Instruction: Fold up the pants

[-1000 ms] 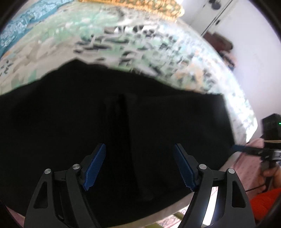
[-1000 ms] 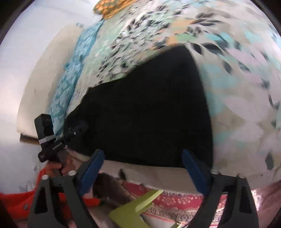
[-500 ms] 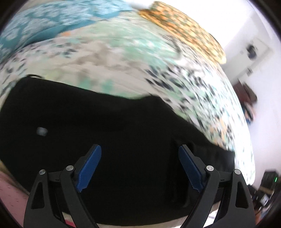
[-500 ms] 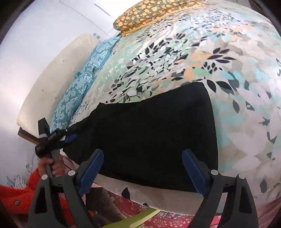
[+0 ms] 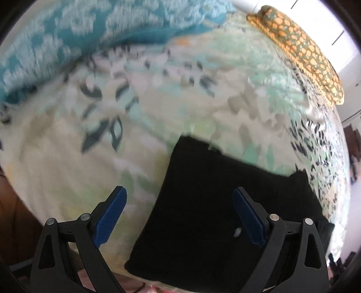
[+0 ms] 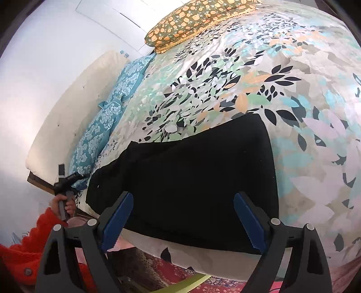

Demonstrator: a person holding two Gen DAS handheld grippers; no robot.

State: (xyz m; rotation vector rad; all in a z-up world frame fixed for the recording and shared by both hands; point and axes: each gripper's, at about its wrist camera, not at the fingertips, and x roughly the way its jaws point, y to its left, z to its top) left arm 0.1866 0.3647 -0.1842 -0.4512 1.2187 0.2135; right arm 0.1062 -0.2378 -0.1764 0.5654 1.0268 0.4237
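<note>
We hold our left gripper (image 5: 179, 219), its jaws opening and empty, over the end of the black pants (image 6: 191, 180) lying flat near the bed (image 6: 304, 90) edge, our right gripper (image 6: 182, 222) spread wide, gripping nothing.

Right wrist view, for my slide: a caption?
Open right gripper above black pants laid flat on a floral bedspread.

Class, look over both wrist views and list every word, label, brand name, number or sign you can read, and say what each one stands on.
None: no readable text in either view.
The black pants show no legible label; a small pale spot is too blurred to read.
The floral bedspread, teal pillows and orange-patterned pillow carry only patterns.
</note>
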